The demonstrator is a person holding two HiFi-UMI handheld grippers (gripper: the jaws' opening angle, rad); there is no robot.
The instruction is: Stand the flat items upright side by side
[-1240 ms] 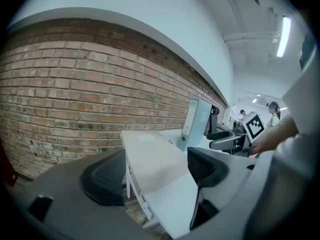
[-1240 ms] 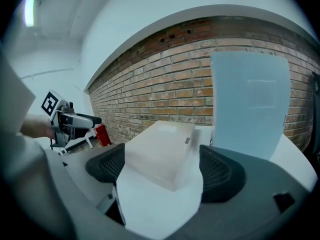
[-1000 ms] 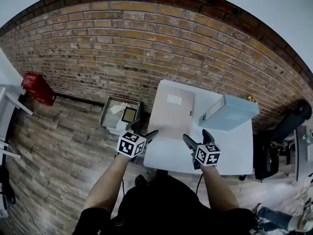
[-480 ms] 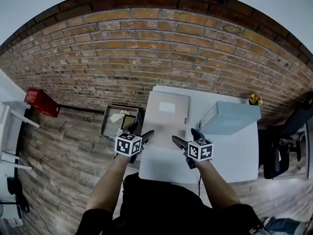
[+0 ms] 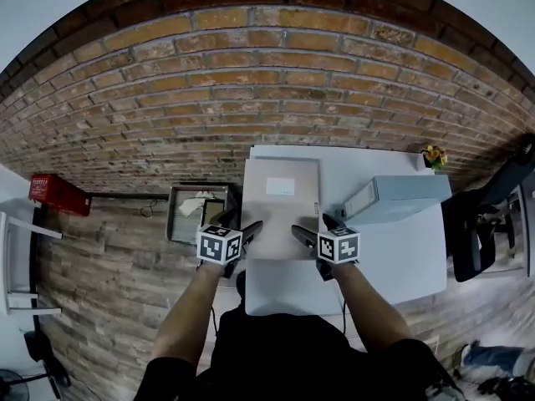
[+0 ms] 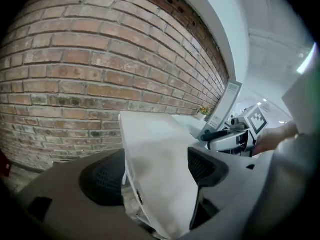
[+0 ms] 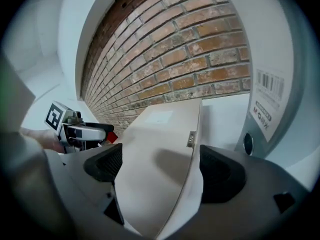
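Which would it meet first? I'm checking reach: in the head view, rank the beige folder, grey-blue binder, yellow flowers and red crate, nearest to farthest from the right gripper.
1. Beige folder: on the table, at the right gripper's open jaws.
2. Grey-blue binder: just to its right.
3. Yellow flowers: table's far right corner.
4. Red crate: on the floor, far left.

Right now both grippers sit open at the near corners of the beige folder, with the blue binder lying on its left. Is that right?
Not quite. The head view shows the blue binder lying to the right of the beige folder, not to its left. The rest holds: the left gripper and the right gripper are both open at the folder's near corners.
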